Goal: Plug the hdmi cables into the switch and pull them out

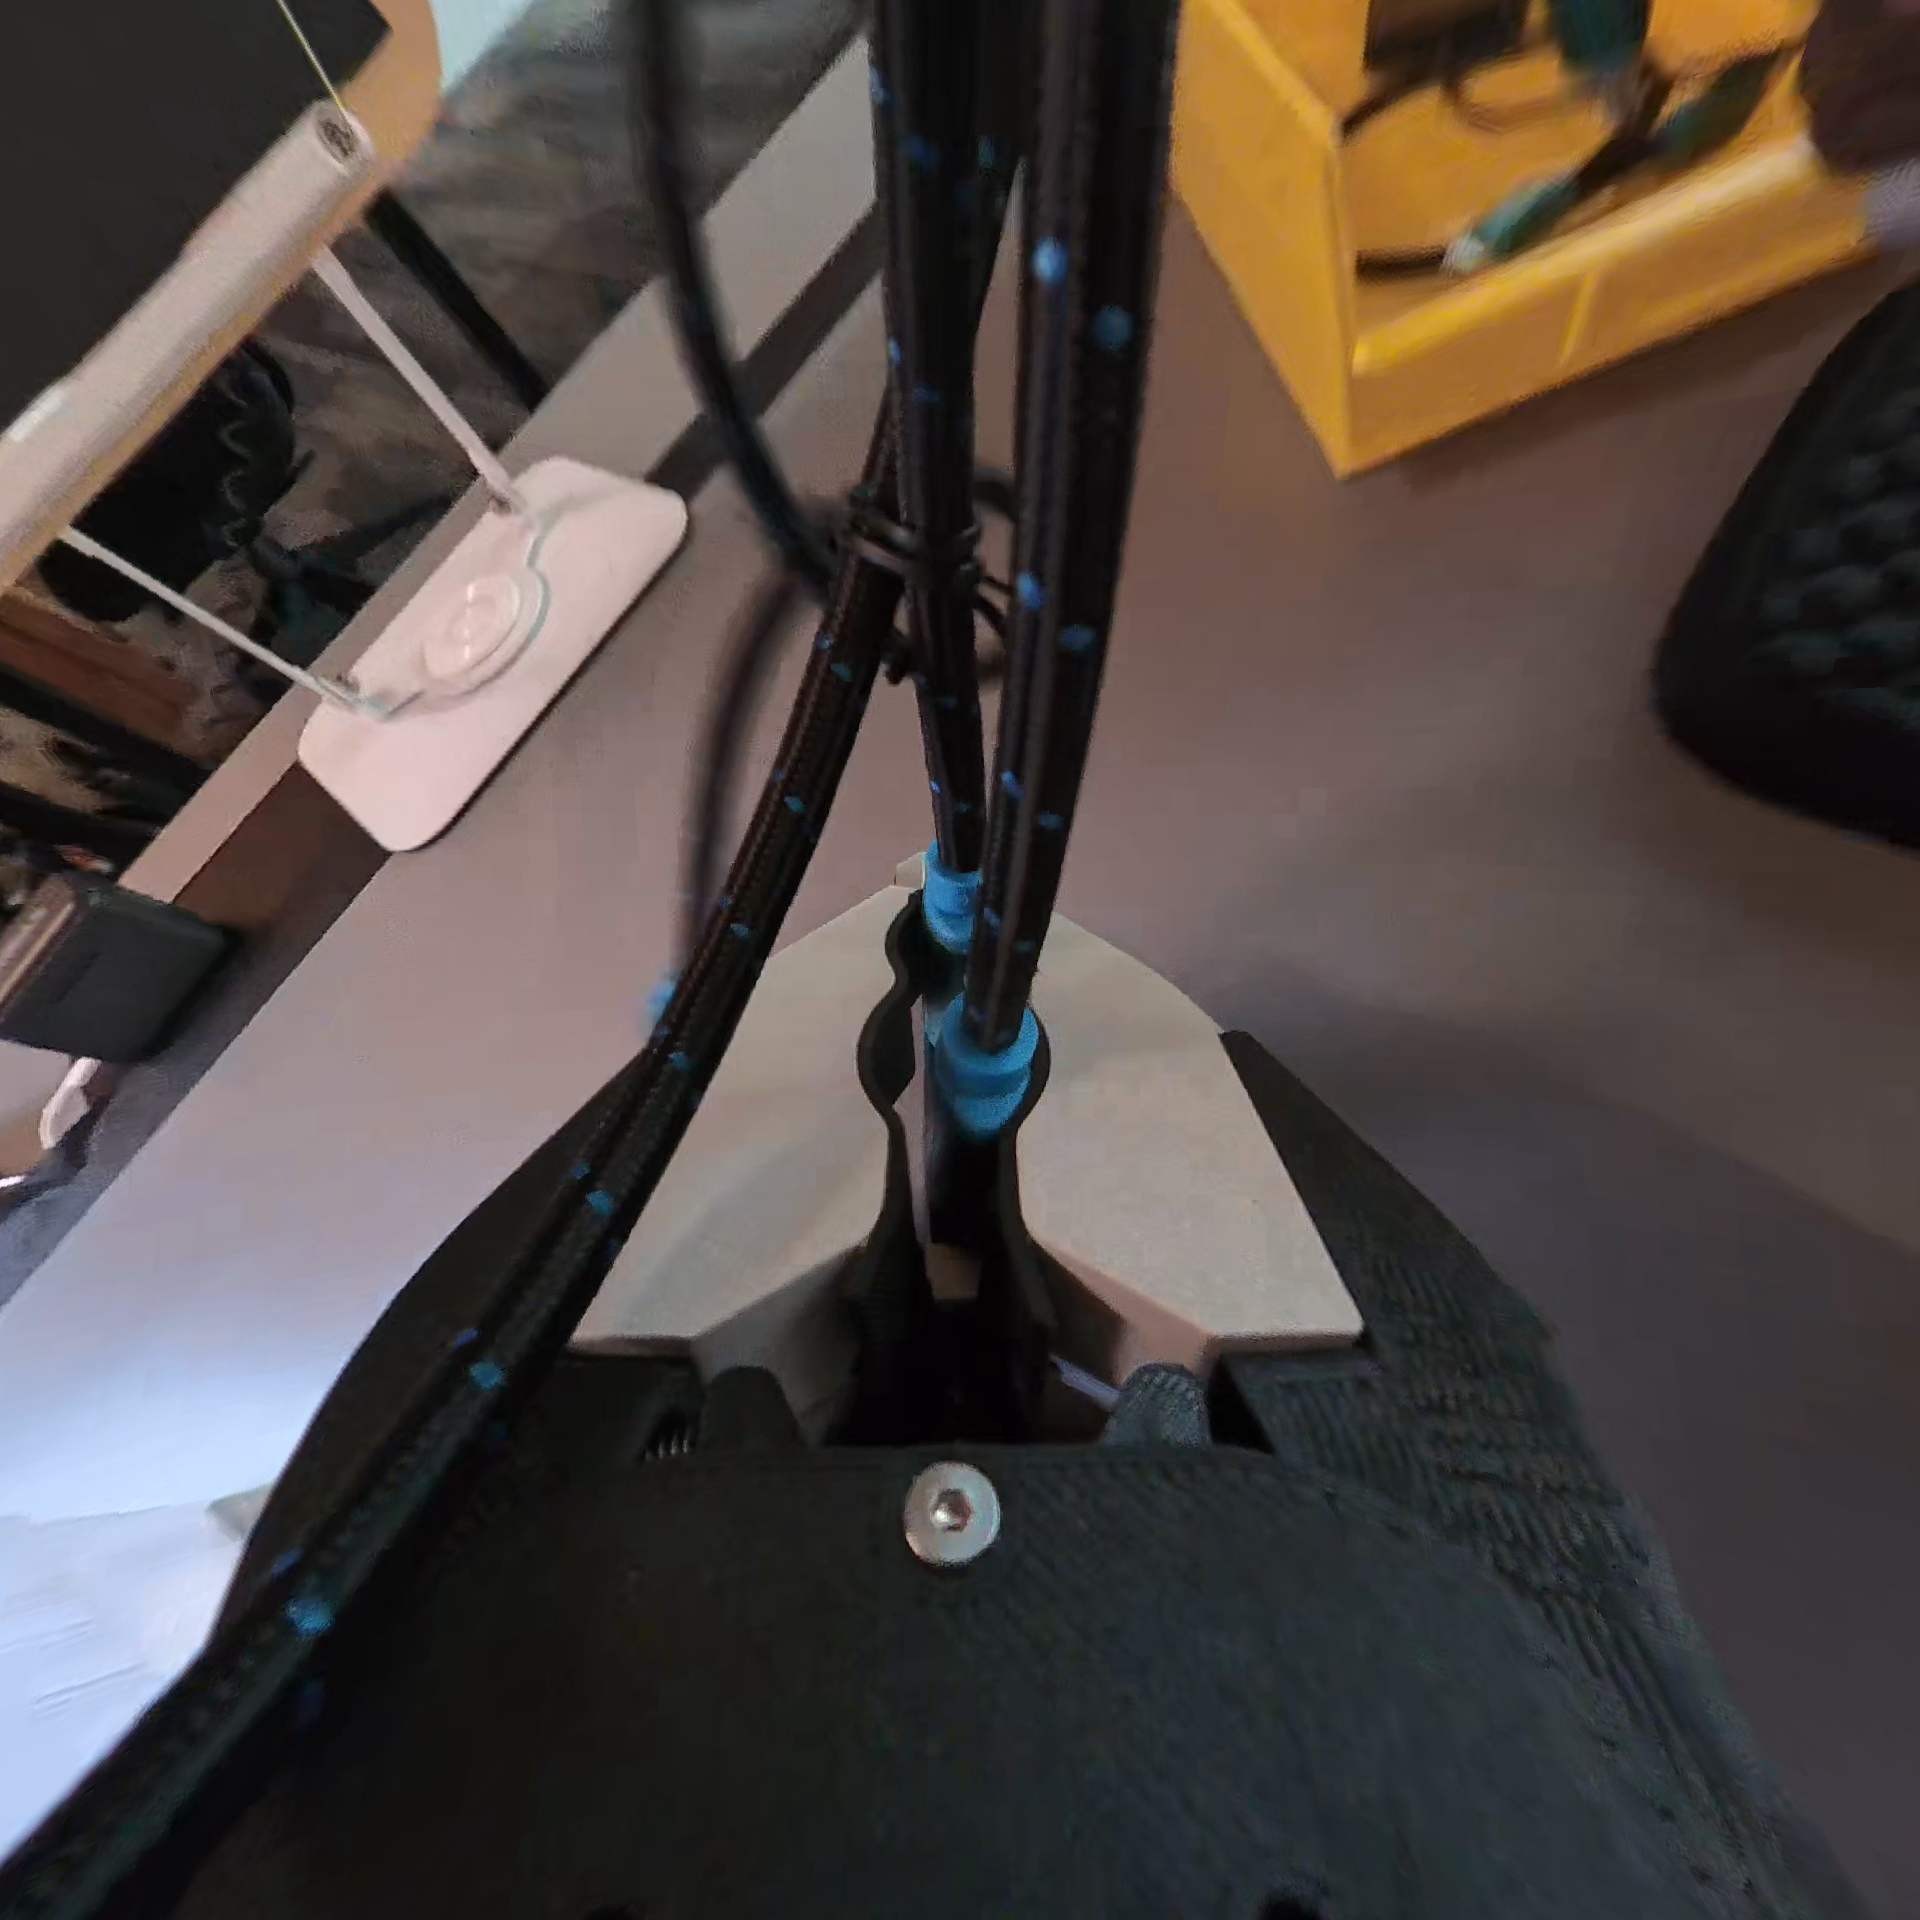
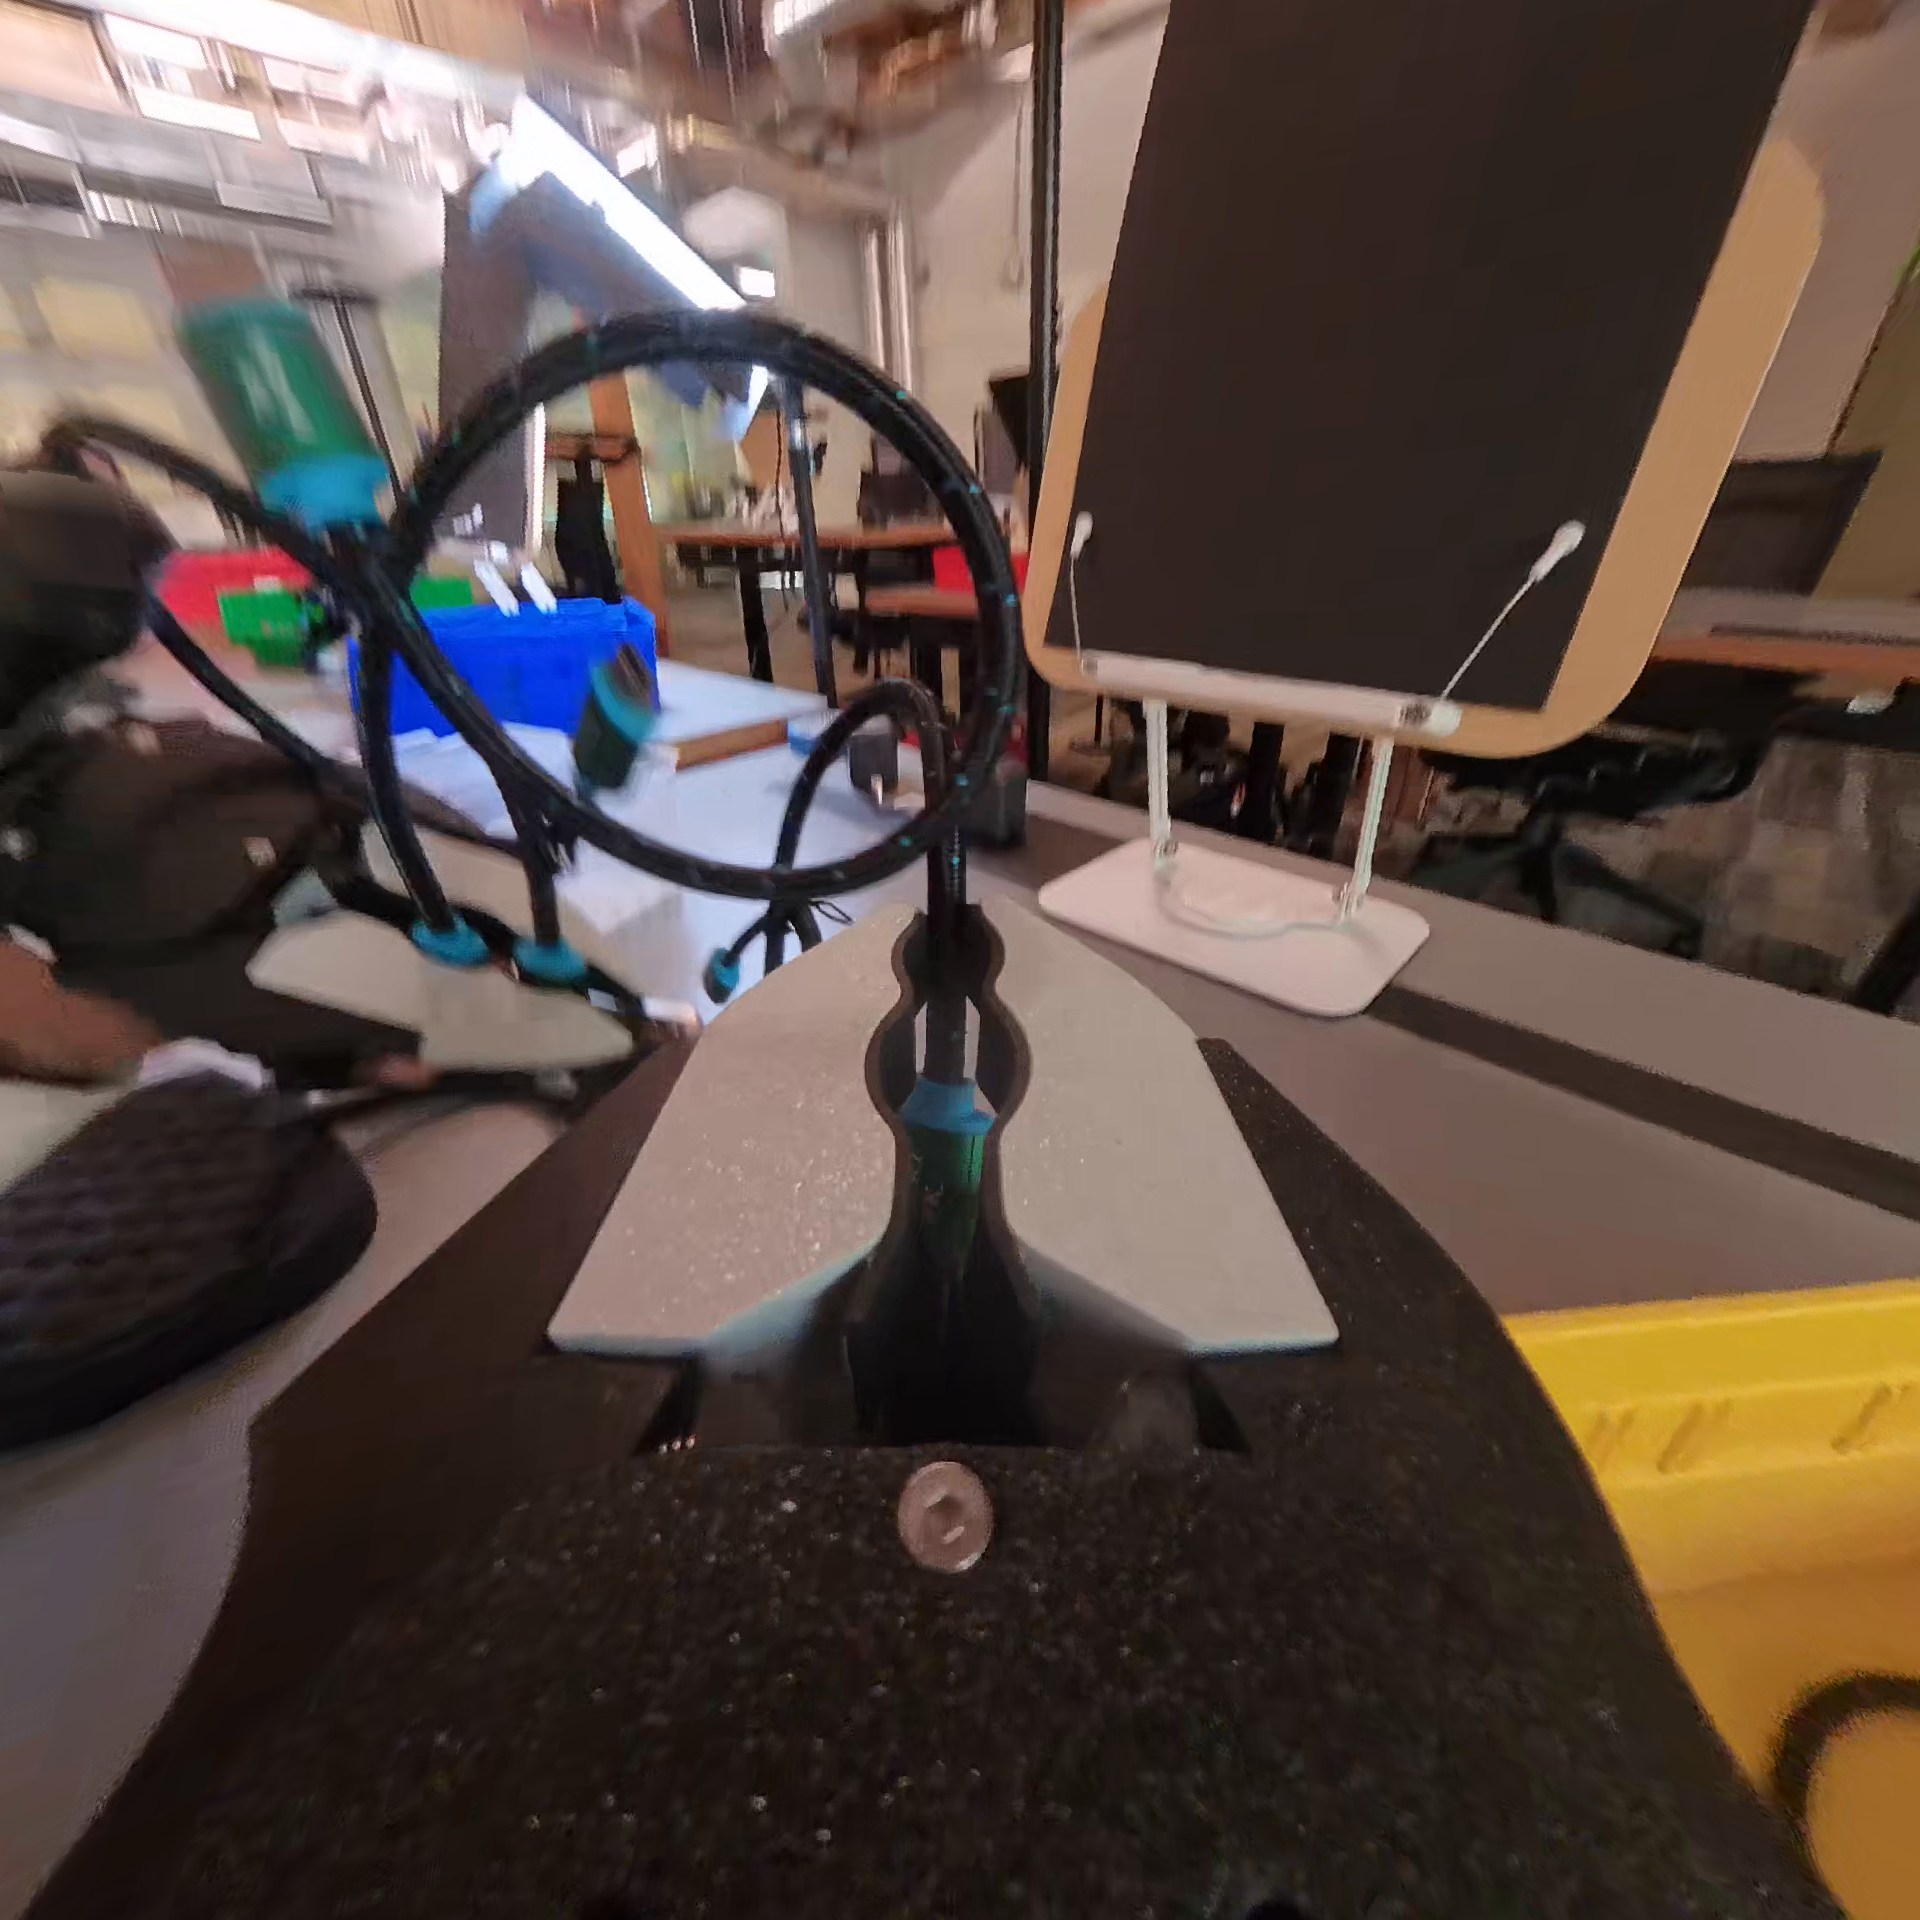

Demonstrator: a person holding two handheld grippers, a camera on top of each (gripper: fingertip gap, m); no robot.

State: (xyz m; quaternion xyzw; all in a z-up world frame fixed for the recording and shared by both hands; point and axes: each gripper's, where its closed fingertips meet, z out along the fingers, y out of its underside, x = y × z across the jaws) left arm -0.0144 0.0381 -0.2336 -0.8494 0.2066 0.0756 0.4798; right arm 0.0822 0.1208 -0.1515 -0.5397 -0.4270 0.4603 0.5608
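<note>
My left gripper (image 1: pixel 914 904) is shut on the dark plug body (image 1: pixel 951 1184) of a black braided hdmi cable (image 1: pixel 1039 623) with a blue collar (image 1: pixel 982 1075). A second blue collar (image 1: pixel 951 904) sits at the fingertips. My right gripper (image 2: pixel 940 925) is shut on a green hdmi plug (image 2: pixel 940 1174) whose cable loops upward (image 2: pixel 977 540). In the right wrist view the left gripper (image 2: pixel 623 1023) is at the left, with two blue collars on it. Loose green plugs (image 2: pixel 281 405) (image 2: pixel 613 717) hang from the bundle. I cannot make out the switch.
A dark panel (image 2: pixel 1403 343) on a white stand (image 2: pixel 1247 935) (image 1: pixel 488 655) is at the grey table's far edge. A yellow bin (image 2: pixel 1714 1475) (image 1: pixel 1455 260) is on the right. A black mesh pad (image 2: pixel 156 1226) (image 1: pixel 1808 644) lies on the table. A cable tie (image 1: pixel 914 551) binds the cables. The grippers' ends are close to 15 centimeters from one another.
</note>
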